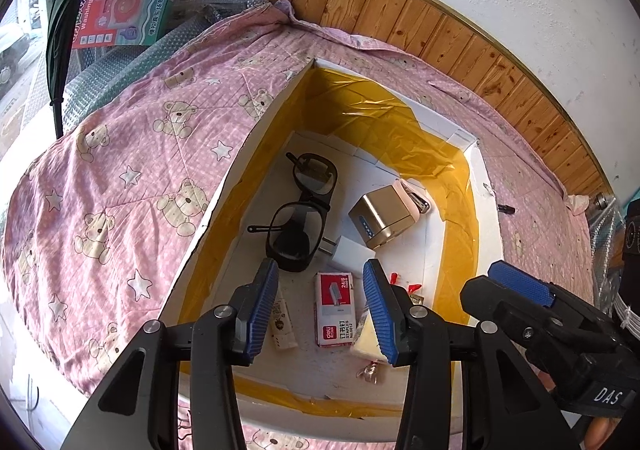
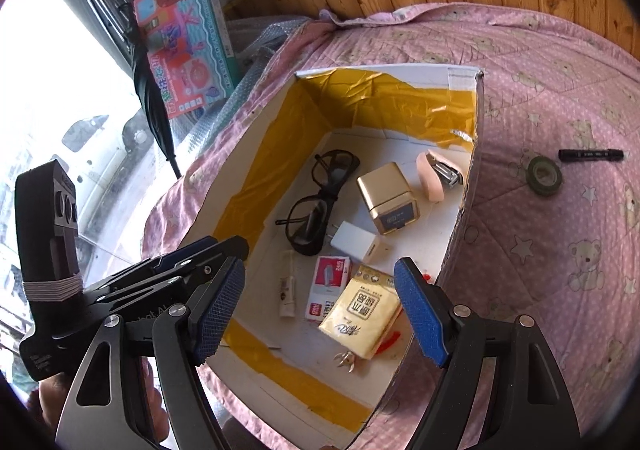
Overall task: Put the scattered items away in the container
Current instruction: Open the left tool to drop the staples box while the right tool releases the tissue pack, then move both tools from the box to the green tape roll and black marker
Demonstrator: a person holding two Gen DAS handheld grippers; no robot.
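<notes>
Both the left claw (image 1: 320,310) and right claw (image 2: 320,306) hang over the box (image 2: 224,185), jaws apart, empty. Inside lie glasses (image 2: 320,201), charger (image 2: 360,242), staples (image 2: 328,286), tissues (image 2: 360,310). On the bed (image 2: 560,270), tape roll (image 2: 544,175) and black pen (image 2: 591,155) seem left.

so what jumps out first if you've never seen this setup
A white cardboard box lined with yellow tape sits on the pink bear-print quilt, already holding black-framed glasses and a gold cube. Outside it lie a dark tape roll and black pen.
</notes>
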